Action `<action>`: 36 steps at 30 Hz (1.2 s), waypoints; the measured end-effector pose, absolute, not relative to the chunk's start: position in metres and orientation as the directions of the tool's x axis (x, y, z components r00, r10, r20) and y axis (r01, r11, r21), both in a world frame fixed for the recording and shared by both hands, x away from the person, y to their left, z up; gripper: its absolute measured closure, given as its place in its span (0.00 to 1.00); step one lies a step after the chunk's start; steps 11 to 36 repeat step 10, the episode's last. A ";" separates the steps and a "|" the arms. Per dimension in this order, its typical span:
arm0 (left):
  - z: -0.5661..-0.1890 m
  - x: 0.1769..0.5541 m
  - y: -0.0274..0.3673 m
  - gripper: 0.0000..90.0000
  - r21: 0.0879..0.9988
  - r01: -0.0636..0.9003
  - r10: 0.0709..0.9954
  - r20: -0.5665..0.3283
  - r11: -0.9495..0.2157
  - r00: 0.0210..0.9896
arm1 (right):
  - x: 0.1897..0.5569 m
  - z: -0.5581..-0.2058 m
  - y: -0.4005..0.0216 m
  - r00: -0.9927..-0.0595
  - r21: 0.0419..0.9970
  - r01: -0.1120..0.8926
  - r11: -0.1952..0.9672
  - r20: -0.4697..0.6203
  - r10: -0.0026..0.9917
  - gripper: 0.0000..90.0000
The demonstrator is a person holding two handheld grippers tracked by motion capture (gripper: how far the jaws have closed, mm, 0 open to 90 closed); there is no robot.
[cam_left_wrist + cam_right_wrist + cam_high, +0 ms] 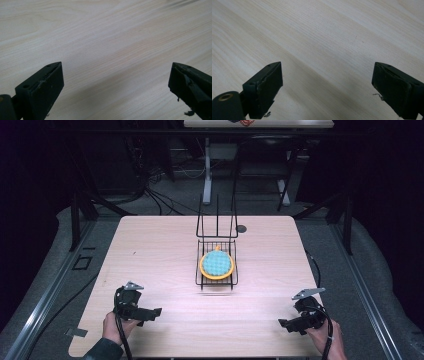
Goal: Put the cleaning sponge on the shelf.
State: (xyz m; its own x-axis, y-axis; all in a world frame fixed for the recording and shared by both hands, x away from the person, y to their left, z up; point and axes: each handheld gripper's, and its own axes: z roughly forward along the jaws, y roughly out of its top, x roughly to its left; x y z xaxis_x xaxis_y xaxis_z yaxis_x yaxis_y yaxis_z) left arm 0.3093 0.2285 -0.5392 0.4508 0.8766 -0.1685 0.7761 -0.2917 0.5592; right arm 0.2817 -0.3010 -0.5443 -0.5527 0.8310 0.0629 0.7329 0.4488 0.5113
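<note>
Dark room, pale worktop [150, 250]. Rack [216, 265] with plate [217, 264] at 12. Left claw [156, 312], right claw [283, 323] wide, empty. Approach plate rim level.

At the lower left of the high view, the person's left hand [116, 326] grips the black two-jaw left gripper [156, 312], which points toward the right of the frame. At the lower right, the right hand [326, 336] holds the black two-jaw right gripper [283, 324], pointing left. A grey three-cornered plate sits atop each. In both gripper views the jaws stand wide apart, nothing between them.
</note>
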 end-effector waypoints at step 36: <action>-0.541 0.312 0.228 0.00 0.557 0.780 0.878 -0.174 -0.286 0.446 | 0.283 -0.547 -0.302 -0.550 0.515 0.733 0.445 0.064 0.833 0.11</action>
